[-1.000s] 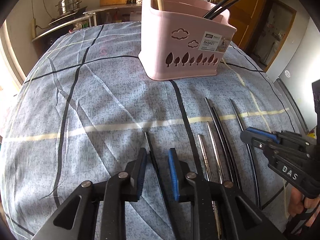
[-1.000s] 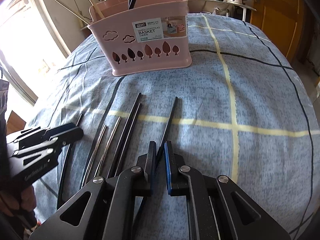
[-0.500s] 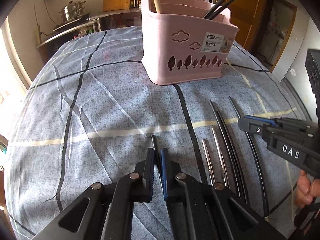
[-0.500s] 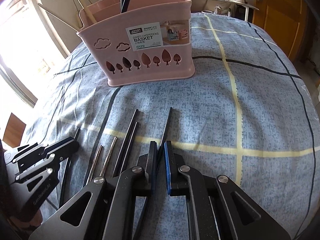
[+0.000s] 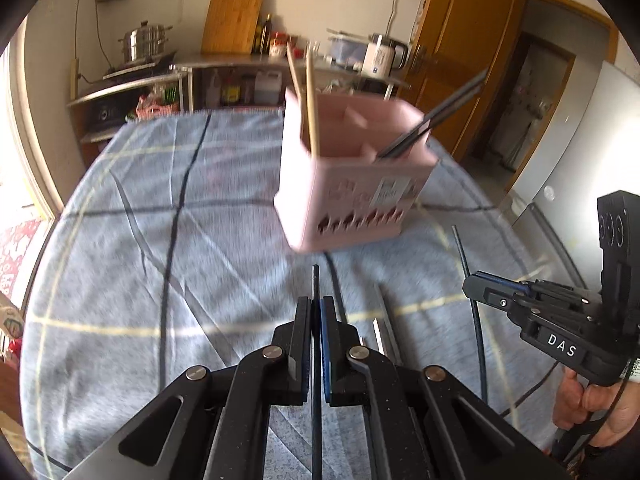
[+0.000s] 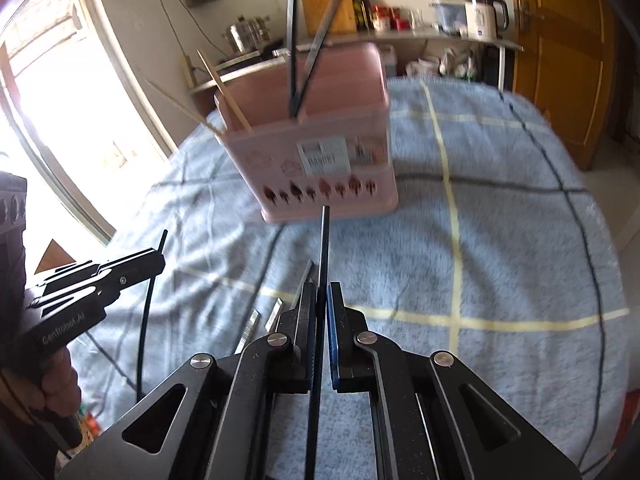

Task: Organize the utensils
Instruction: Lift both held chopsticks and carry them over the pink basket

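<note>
1. Left wrist view: my left claw (image 5: pixel 316 320) pinches a black chopstick (image 5: pixel 315 284), lifted off the bench (image 5: pixel 120 260).
2. My right claw (image 6: pixel 320 304) pinches another black chopstick (image 6: pixel 324 240).
3. Pink basket (image 5: pixel 344 204) stands ahead; steel chopsticks (image 6: pixel 276 312) lie on the cloth.

Right gripper (image 6: pixel 319 300) clamped on black chopstick (image 6: pixel 322 248), tip twd pink chopstick basket (image 6: pixel 320 168) on blue plaid cloth (image 6: pixel 500 260); left gripper (image 6: pixel 158 258) pinches another at left.

both grippers, left gripper (image 5: pixel 316 312) and right gripper (image 6: pixel 321 300), angle downward with fingers clamped together.
</note>
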`<state>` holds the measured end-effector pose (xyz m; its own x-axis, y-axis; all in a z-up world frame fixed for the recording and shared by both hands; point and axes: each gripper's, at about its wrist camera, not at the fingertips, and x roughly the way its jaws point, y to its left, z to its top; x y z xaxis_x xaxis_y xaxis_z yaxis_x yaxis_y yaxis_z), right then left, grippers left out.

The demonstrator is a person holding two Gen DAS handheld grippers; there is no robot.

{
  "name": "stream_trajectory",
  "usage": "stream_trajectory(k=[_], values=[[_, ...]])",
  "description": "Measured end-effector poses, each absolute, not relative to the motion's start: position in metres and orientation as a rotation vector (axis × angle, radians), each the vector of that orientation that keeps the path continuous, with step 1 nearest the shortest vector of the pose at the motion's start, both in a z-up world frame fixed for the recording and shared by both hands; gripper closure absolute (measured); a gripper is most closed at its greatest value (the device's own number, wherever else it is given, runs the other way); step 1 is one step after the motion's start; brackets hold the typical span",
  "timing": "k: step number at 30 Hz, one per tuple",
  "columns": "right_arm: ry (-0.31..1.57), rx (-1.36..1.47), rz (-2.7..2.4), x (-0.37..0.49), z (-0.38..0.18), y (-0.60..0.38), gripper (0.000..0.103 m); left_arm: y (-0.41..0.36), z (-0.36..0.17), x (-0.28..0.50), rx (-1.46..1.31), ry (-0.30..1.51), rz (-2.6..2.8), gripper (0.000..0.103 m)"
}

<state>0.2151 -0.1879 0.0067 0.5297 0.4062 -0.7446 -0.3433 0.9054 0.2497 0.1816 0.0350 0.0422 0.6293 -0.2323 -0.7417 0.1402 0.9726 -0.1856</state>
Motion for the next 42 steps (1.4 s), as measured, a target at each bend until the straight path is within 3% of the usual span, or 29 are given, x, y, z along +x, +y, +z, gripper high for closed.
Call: stream_trajectory(k=[15,42], values=[[0.696,0.079,0.458,0.199,0.089,-0.204,0.098,0.029,0.140,0.171,-0.055,0.680,-0.252,0.099],[0.587,0.046,0.488,0.202,0.135,-0.196,0.098,0.021,0.192,0.191,-0.062,0.645,-0.296,0.099]])
